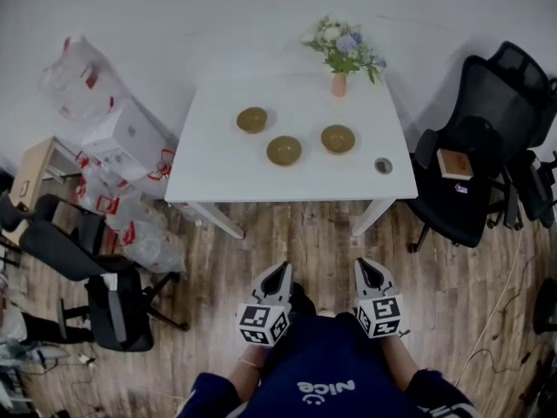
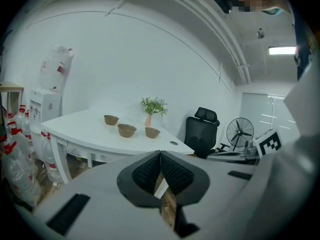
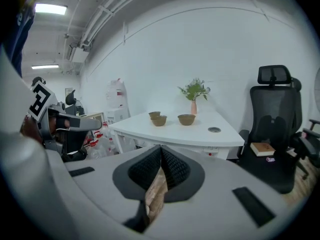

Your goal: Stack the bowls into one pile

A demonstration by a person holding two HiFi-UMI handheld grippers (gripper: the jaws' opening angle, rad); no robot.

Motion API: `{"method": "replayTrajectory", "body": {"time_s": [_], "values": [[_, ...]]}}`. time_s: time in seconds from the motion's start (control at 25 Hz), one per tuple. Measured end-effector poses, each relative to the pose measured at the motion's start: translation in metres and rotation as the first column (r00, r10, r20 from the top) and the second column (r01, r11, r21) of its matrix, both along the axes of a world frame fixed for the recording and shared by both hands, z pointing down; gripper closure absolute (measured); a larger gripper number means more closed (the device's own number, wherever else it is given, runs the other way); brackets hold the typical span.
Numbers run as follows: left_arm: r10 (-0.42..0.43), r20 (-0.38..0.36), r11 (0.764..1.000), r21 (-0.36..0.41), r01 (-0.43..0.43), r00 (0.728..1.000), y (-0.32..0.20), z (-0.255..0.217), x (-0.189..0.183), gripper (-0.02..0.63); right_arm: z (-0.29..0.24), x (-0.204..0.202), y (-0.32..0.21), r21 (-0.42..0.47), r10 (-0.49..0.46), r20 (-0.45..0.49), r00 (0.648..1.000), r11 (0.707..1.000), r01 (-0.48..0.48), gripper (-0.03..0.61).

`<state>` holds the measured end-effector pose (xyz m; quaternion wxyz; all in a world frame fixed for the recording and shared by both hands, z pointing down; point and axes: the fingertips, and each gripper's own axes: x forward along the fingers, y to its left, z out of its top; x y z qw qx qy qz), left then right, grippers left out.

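Note:
Three brown bowls sit apart on the white table (image 1: 218,168): a left bowl (image 1: 252,119), a middle bowl (image 1: 285,150) and a right bowl (image 1: 338,138). From the left gripper view they show as a far row, the left bowl (image 2: 111,119), the middle bowl (image 2: 126,130) and the right bowl (image 2: 152,132). The right gripper view has the same bowls, with the right bowl (image 3: 186,119) nearest. My left gripper (image 1: 278,273) and right gripper (image 1: 365,269) hang over the wood floor, well short of the table. Both are shut with nothing between the jaws.
A pink vase of flowers (image 1: 340,55) stands at the table's far edge, and a round cable hole (image 1: 383,165) lies near its right corner. A black office chair (image 1: 474,159) with a book on its seat stands to the right. Bags and boxes (image 1: 113,151) crowd the left.

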<state>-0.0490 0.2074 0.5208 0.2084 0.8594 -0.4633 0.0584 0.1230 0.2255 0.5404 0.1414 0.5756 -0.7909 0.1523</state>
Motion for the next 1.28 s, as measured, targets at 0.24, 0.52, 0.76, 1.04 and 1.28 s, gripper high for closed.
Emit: {"method": "replayTrajectory", "body": {"time_s": [0.24,0.52,0.76,1.04,1.28], "values": [[0.061,-0.007,0.997,0.047,-0.061,0.998,-0.065,-0.011,-0.003,0.595,-0.016,-0.001,-0.056,0.038,0.065,-0.007,0.998,0.997,-0.064,0.555],[0.107,-0.003,0.993,0.054,-0.107,0.994,-0.134,-0.015,-0.022,0.595,-0.019,-0.013,-0.112,0.039,0.142,-0.002,0.99,0.989,-0.142,0.555],[0.142,-0.009,0.989,0.053,-0.141,0.99,-0.177,-0.011,-0.043,0.595,-0.01,-0.034,-0.144,0.023,0.193,0.001,0.981,0.981,-0.193,0.555],[0.174,-0.021,0.984,0.051,-0.173,0.984,-0.214,-0.008,-0.063,0.595,-0.01,-0.057,-0.178,0.029,0.226,0.003,0.974,0.974,-0.226,0.555],[0.133,-0.037,0.99,0.047,-0.131,0.99,-0.236,-0.009,-0.073,0.595,-0.007,-0.052,-0.193,0.009,0.231,-0.011,0.973,0.973,-0.231,0.555]]}}
